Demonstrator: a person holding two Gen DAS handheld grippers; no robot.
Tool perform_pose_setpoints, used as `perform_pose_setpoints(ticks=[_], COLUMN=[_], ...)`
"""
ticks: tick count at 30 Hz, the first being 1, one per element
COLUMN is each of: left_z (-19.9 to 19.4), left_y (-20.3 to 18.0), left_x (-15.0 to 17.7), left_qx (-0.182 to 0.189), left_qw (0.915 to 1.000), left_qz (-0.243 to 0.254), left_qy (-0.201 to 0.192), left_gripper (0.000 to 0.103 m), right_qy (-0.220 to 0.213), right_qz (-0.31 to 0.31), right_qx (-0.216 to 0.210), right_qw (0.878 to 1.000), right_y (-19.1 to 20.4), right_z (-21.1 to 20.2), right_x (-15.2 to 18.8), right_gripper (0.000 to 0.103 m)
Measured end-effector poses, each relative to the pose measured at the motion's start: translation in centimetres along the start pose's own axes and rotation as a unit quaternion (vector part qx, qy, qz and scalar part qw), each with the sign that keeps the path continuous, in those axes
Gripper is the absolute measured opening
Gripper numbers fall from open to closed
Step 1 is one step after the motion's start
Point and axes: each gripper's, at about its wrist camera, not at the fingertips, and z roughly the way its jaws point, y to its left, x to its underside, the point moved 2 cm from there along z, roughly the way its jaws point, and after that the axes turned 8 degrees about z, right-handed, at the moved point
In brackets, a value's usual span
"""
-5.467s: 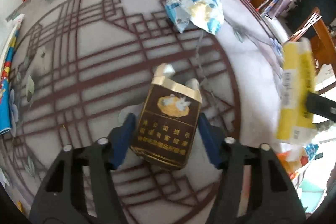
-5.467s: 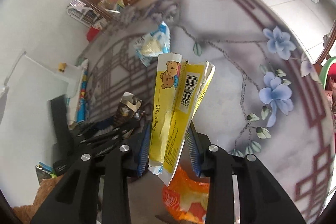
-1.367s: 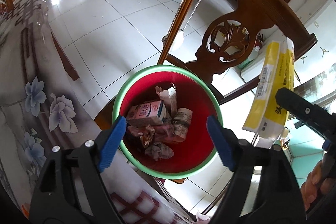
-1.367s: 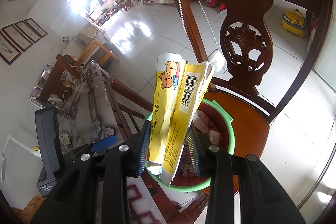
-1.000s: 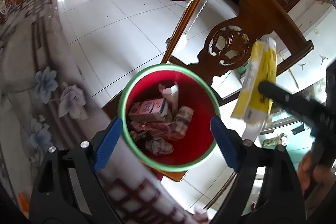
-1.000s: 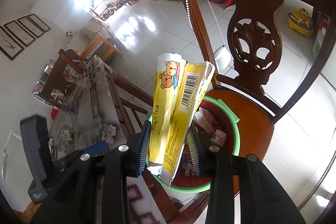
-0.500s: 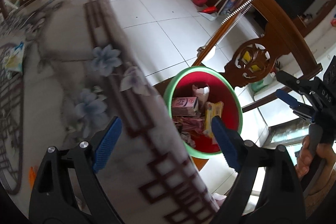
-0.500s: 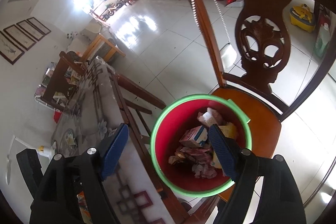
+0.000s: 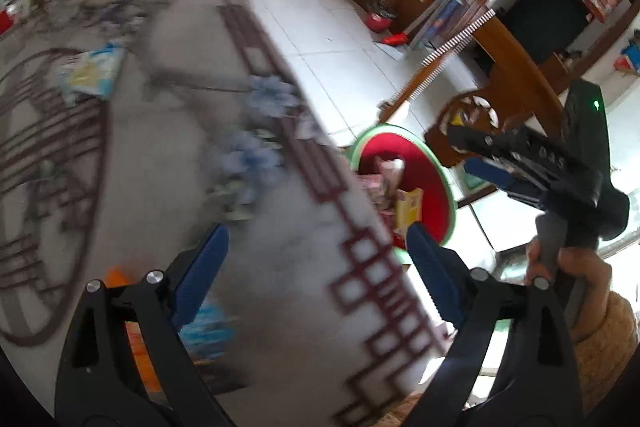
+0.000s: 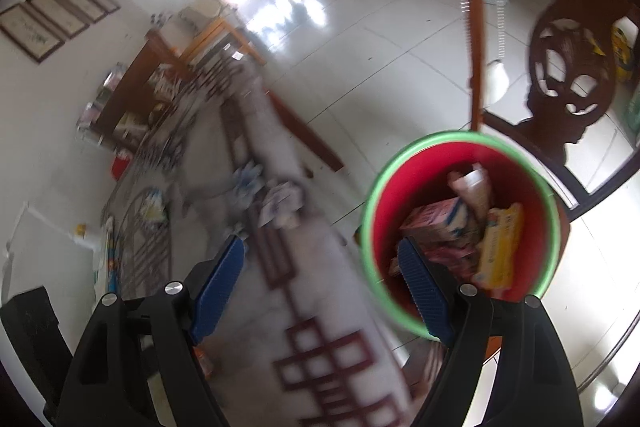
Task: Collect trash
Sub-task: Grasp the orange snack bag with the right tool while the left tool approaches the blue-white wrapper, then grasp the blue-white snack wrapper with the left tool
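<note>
A red bin with a green rim stands on a chair seat beside the table, and its rim also shows in the left wrist view. Inside it lie the yellow bear box, a pink carton and other scraps. My right gripper is open and empty, its right finger over the bin's near edge. My left gripper hangs over the table edge with its jaws opening and nothing between them. A blue-and-white wrapper lies far back on the table. A hand holds the right gripper.
The patterned table fills the left of both views. An orange wrapper and a blue one lie near my left finger. A carved wooden chair stands behind the bin, with white tiled floor beyond.
The right gripper opened and the yellow box dropped into the bin. Both grippers have since swung away from the bin towards the table.
</note>
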Motion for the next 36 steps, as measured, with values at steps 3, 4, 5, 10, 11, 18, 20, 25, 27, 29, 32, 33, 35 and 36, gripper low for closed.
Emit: perform_pose_setpoints(ticks=[3, 4, 5, 10, 11, 18, 20, 25, 27, 29, 32, 33, 35, 36], left_z=[-2.4, -3.1, -4.0, -7.7, -8.1, -10.8, -11.2, -11.5, -11.1, -10.6, -9.4, -8.8, -7.5, -6.8], left_y=[4.5, 5.7, 7.5, 14.4, 15.3, 20.6, 21.5, 22.9, 23.2, 23.5, 23.3, 23.1, 22.8, 22.7], left_x=[0.6, 0.7, 1.0, 3.3, 3.9, 7.4, 7.9, 8.5, 8.3, 7.6, 5.4, 4.5, 2.5, 1.5], left_qx=[-0.025, -0.033, -0.046, -0.091, -0.095, -0.123, -0.125, -0.128, -0.129, -0.128, -0.135, -0.139, -0.149, -0.153], left_qw=[0.9989, 0.9983, 0.9971, 0.9906, 0.9896, 0.9837, 0.9827, 0.9811, 0.9815, 0.9825, 0.9858, 0.9869, 0.9876, 0.9875], left_qz=[-0.035, -0.043, -0.053, -0.094, -0.099, -0.127, -0.133, -0.14, -0.137, -0.13, -0.09, -0.071, -0.033, -0.018], left_qy=[-0.018, -0.023, -0.028, -0.042, -0.042, -0.034, -0.035, -0.038, -0.037, -0.039, -0.043, -0.041, -0.037, -0.034], left_gripper=[0.088, 0.089, 0.09, 0.09, 0.09, 0.09, 0.09, 0.09, 0.09, 0.09, 0.09, 0.09, 0.09, 0.09], right_qy=[0.019, 0.027, 0.04, 0.104, 0.125, 0.226, 0.244, 0.283, 0.285, 0.277, 0.263, 0.254, 0.227, 0.212], right_qz=[-0.026, -0.036, -0.052, -0.141, -0.165, -0.33, -0.37, -0.39, -0.375, -0.361, -0.324, -0.307, -0.272, -0.257], right_qx=[-0.007, -0.01, -0.014, -0.025, -0.03, 0.008, 0.028, 0.042, 0.036, 0.033, 0.013, 0.003, -0.01, -0.014], right_qw=[0.999, 0.999, 0.998, 0.984, 0.978, 0.916, 0.896, 0.875, 0.881, 0.89, 0.908, 0.917, 0.935, 0.943], right_y=[3.3, 4.4, 5.8, 11.8, 13.2, 18.8, 19.5, 19.4, 19.4, 19.3, 19.2, 19.0, 18.7, 18.5], right_z=[1.2, 1.6, 2.3, 5.3, 6.2, 10.5, 11.4, 12.5, 12.5, 12.0, 11.2, 10.7, 9.8, 9.4], right_x=[2.1, 2.8, 3.7, 7.9, 9.1, 15.0, 16.4, 18.5, 18.8, 18.9, 18.7, 18.4, 17.8, 17.5], right_gripper=[0.08, 0.081, 0.082, 0.088, 0.088, 0.091, 0.09, 0.039, 0.039, 0.039, 0.039, 0.039, 0.039, 0.039])
